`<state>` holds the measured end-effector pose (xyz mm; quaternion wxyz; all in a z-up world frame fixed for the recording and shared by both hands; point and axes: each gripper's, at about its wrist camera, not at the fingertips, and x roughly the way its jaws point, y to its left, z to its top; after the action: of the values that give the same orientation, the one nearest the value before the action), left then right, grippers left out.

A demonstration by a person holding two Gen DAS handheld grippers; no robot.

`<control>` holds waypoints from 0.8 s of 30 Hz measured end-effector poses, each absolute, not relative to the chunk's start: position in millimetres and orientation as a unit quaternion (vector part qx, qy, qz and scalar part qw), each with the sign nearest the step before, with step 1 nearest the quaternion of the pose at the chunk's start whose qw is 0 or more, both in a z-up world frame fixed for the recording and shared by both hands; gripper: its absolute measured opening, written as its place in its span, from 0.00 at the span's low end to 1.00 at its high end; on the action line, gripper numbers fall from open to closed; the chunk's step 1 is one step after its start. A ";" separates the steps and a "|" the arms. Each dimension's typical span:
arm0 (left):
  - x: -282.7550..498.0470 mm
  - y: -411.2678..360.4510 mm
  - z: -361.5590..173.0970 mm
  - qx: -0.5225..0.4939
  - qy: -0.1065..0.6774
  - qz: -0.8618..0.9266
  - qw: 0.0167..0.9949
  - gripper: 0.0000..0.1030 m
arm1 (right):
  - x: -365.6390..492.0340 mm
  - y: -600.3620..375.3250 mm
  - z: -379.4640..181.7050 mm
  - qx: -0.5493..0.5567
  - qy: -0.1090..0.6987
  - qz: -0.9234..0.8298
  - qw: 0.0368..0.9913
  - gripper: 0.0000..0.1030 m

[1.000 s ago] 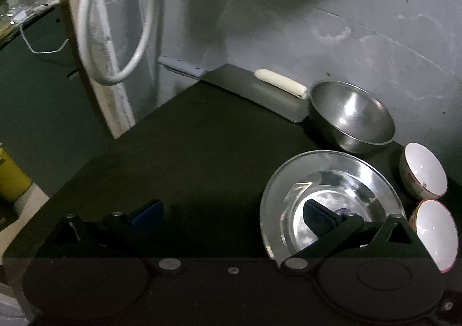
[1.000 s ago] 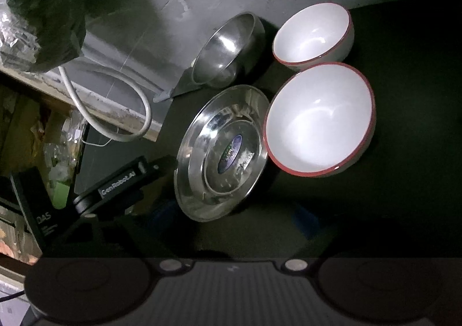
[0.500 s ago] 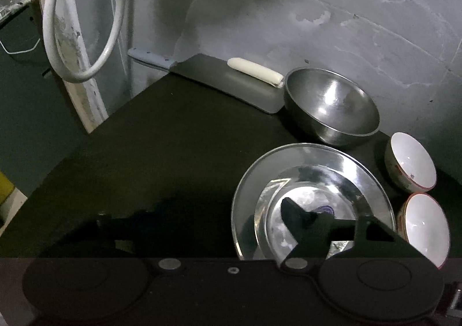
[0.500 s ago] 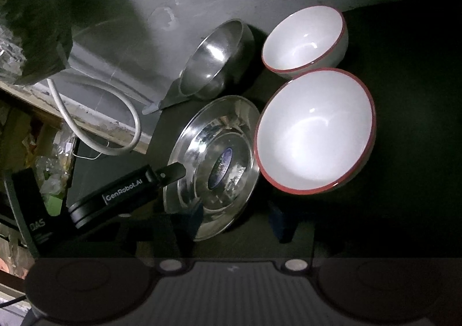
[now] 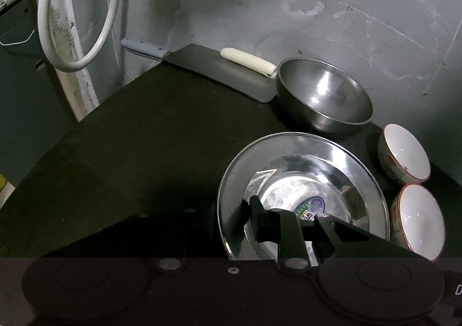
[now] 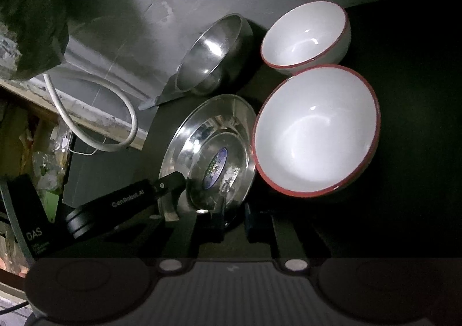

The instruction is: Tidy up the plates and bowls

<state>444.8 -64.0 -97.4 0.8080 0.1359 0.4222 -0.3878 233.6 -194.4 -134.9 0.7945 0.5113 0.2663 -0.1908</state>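
Looking along the left gripper (image 5: pixel 242 220), the steel plate (image 5: pixel 303 170) lies on the dark tabletop (image 5: pixel 144 138), at the right and close to the camera. It is round and shiny, with a broad sloping rim, a mirror-bright flat centre and an oval sticker (image 5: pixel 313 207) whose print is too small to read. The steel bowl (image 5: pixel 323 100) stands just behind it by the wall. The farther white bowl (image 5: pixel 404 157) and the nearer white bowl (image 5: pixel 418 216), both red-rimmed, stand at its right edge. This gripper's jaws have just been closing with the plate's left rim between them. One finger reaches inside the plate and the other is lost in shadow outside it, so I cannot tell whether the pads pinch the rim. A cleaver (image 5: pixel 219 71) leans at the back, its tip hidden behind the steel bowl.

From the right wrist, the steel plate (image 6: pixel 208 135) sits left of the nearer white bowl (image 6: pixel 314 129), with their rims overlapping in this view. The right gripper (image 6: pixel 234 219) has just been closing and is now clamped on the plate's near rim. Its dark fingers blend into the black tabletop. The left gripper (image 6: pixel 170 184) lies across the plate's left rim, covering that stretch. The farther white bowl (image 6: pixel 306 37) and the steel bowl (image 6: pixel 213 48) stand behind.
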 end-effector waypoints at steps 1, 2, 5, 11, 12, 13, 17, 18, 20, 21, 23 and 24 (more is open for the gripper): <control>444.8 -62.8 -97.1 0.135 0.423 -0.387 0.808 0.24 | 234.3 -194.0 -134.3 0.510 0.268 -0.189 0.796 0.13; 444.5 -61.1 -96.6 0.134 0.422 -0.386 0.809 0.24 | 234.9 -193.0 -133.4 0.507 0.269 -0.186 0.798 0.14; 441.8 -53.3 -93.7 0.133 0.415 -0.385 0.814 0.24 | 237.0 -191.6 -129.7 0.497 0.269 -0.179 0.806 0.14; 434.5 -32.0 -88.4 0.120 0.406 -0.382 0.822 0.23 | 236.7 -186.1 -121.6 0.480 0.267 -0.163 0.820 0.14; 432.8 -29.1 -86.9 0.118 0.404 -0.381 0.824 0.23 | 235.7 -185.0 -120.5 0.477 0.267 -0.160 0.822 0.14; 430.8 -26.0 -85.1 0.117 0.401 -0.380 0.825 0.23 | 234.4 -183.7 -119.2 0.474 0.266 -0.158 0.824 0.14; 420.3 -12.8 -76.0 0.111 0.388 -0.374 0.835 0.23 | 230.1 -178.0 -112.5 0.462 0.264 -0.146 0.834 0.14; 417.3 -9.6 -73.8 0.110 0.384 -0.373 0.837 0.23 | 228.7 -176.2 -110.4 0.459 0.262 -0.142 0.837 0.14; 410.8 -1.5 -68.4 0.104 0.378 -0.370 0.842 0.23 | 224.6 -172.1 -105.1 0.452 0.260 -0.133 0.843 0.14; 407.7 2.6 -66.1 0.100 0.376 -0.368 0.844 0.23 | 222.8 -170.2 -102.6 0.448 0.259 -0.129 0.846 0.14; 400.5 11.6 -61.9 0.094 0.374 -0.364 0.848 0.23 | 218.7 -166.3 -97.8 0.442 0.257 -0.120 0.851 0.14; 397.1 15.6 -60.0 0.092 0.373 -0.362 0.850 0.23 | 215.8 -164.9 -95.5 0.440 0.257 -0.115 0.853 0.14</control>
<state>397.1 15.6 -60.0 0.8497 0.0918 0.3727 -0.3615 215.8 -164.9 -95.5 0.8527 0.4400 0.2569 -0.1154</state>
